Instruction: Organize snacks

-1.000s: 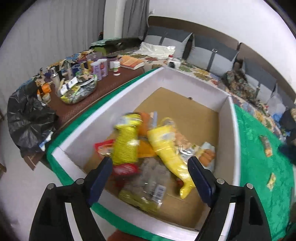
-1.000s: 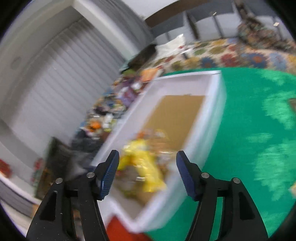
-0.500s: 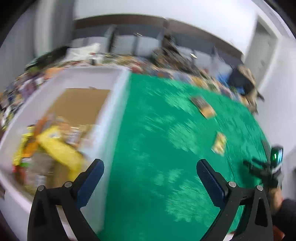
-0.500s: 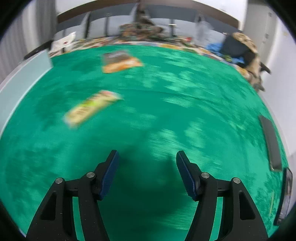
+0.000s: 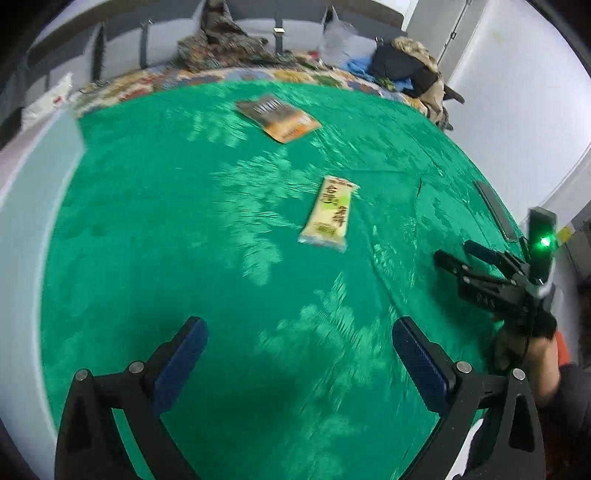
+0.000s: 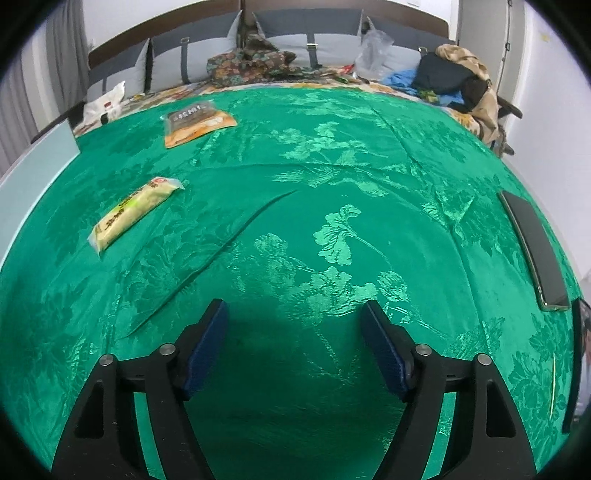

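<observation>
Down at the bottom of the left wrist view, the left gripper (image 5: 297, 360) hangs over the green cloth (image 5: 184, 229) with its blue-padded jaws spread wide and nothing between them. At the bottom of the right wrist view, the right gripper (image 6: 293, 345) is likewise parted and empty above the same patterned cloth (image 6: 332, 166), a dark shadow lying under it.

At the right edge of the left wrist view, the right gripper (image 5: 458, 258) shows from the side, held in a gloved hand (image 5: 524, 332), with a green light glowing on the unit mounted above it.

Further up, near the middle of the left wrist view, a pale yellow snack bar (image 5: 328, 214) lies flat on the cloth, well apart from both tools. In the right wrist view the same bar (image 6: 133, 212) sits in the left part of the frame, slanted. A long crease in the cloth runs between it and the right gripper.

Beyond it, toward the upper middle of the left wrist view, an orange and dark snack packet (image 5: 277, 117) lies flat; it appears in the upper left of the right wrist view (image 6: 197, 122).

Along the left edge of both views runs the white wall of a box (image 5: 33, 177). A dark flat phone-like slab (image 6: 533, 247) lies near the cloth's right edge.

At the top of the frames, grey cushions (image 6: 288, 33), crumpled fabric and a pile of clothes (image 6: 454, 81) sit behind the cloth.
</observation>
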{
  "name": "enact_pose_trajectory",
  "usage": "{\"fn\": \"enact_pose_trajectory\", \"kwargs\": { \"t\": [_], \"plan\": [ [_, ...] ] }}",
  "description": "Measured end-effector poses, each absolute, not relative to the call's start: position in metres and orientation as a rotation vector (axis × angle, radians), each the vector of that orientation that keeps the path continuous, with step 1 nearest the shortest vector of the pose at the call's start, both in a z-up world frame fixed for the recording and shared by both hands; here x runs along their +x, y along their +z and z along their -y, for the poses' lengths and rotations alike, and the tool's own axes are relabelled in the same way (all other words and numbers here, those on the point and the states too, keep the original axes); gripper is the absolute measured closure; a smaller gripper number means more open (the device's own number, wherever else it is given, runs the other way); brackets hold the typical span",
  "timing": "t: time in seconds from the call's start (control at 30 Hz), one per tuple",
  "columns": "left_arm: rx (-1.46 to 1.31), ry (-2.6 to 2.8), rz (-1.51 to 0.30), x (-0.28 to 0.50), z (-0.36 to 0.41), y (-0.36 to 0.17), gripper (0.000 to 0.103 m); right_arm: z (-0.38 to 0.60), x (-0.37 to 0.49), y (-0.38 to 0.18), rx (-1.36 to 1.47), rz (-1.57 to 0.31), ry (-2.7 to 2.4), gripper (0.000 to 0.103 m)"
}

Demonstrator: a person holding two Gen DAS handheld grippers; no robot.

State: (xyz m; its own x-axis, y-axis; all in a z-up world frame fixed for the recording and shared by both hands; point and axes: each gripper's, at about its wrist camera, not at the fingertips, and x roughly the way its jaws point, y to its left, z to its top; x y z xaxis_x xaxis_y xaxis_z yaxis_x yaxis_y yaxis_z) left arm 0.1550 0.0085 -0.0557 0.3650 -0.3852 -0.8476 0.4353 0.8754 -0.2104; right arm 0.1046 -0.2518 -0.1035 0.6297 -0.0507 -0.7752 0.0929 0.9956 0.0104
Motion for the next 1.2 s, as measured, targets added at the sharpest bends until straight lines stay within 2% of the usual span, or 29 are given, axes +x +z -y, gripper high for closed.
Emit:
{"fn": "enact_pose_trajectory", "kwargs": {
  "t": [0.27, 0.33, 0.47, 0.53, 0.6, 0.63, 0.7, 0.77, 1.1, 1.2],
  "plan": [
    [0.1, -0.506, -1.088, 0.215, 0.046, -0.077, 0.005, 0.252, 0.107, -0.105, 0.05, -0.886, -0.085, 0.024],
    [0.121, -0.505, -1.089, 0.226, 0.058, -0.082, 0.008, 0.252, 0.107, -0.106, 0.05, -0.886, -0.085, 0.024],
    [0.147, -0.491, -1.111, 0.246, 0.079, -0.098, 0.023, 0.252, 0.107, -0.106, 0.049, -0.886, -0.084, 0.024],
    [0.164, -0.473, -1.079, 0.248, 0.085, -0.098, 0.025, 0.252, 0.107, -0.106, 0.05, -0.886, -0.084, 0.024],
    [0.169, -0.451, -1.06, 0.251, 0.088, -0.098, 0.04, 0.252, 0.108, -0.106, 0.051, -0.886, -0.085, 0.024],
    [0.169, -0.443, -1.051, 0.251, 0.088, -0.098, 0.043, 0.252, 0.108, -0.106, 0.052, -0.886, -0.086, 0.024],
    [0.176, -0.411, -1.025, 0.25, 0.086, -0.097, 0.066, 0.253, 0.108, -0.107, 0.054, -0.886, -0.088, 0.024],
    [0.171, -0.384, -1.019, 0.249, 0.079, -0.096, 0.071, 0.253, 0.108, -0.107, 0.054, -0.886, -0.087, 0.024],
    [0.021, -0.202, -1.013, 0.251, -0.022, -0.097, 0.071, 0.253, 0.109, -0.107, 0.054, -0.886, -0.086, 0.024],
    [-0.023, -0.189, -1.006, 0.251, -0.052, -0.101, 0.064, 0.253, 0.109, -0.107, 0.054, -0.886, -0.086, 0.024]
  ]
}}
